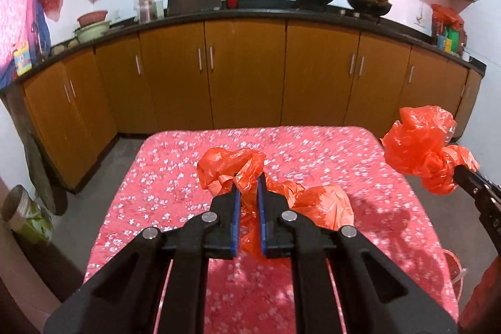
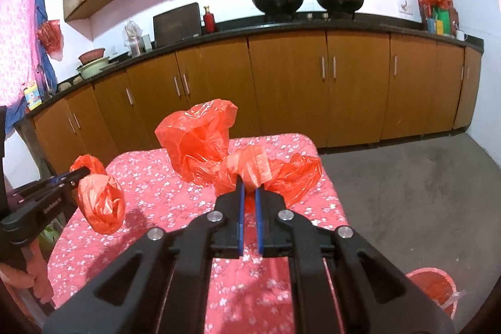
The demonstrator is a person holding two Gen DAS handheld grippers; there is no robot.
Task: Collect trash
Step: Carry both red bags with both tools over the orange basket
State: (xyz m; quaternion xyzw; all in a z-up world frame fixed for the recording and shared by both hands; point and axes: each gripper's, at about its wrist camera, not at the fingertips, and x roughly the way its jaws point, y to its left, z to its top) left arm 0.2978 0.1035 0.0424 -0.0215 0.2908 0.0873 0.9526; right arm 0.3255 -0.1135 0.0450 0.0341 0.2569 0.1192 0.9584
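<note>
- The left gripper has its fingers clenched on a crumpled red plastic bag, which bunches up ahead of the tips and trails down between the blue pads.
- More of that same red plastic spreads just right of the left fingers, over the surface with its pink floral cloth.
- In the right wrist view, this bag hangs below the left gripper, clear of the cloth.
- The right gripper has its fingers pinched on a second red plastic bag; folds of it puff out ahead and to both sides of the tips.
- From the left wrist view, the second bag sits lifted at the tip of the right gripper, off to the right of the left fingers.
- A red bucket stands on the floor, below and right of the right fingers.
- Brown cabinets run well beyond both pairs of fingers.
</note>
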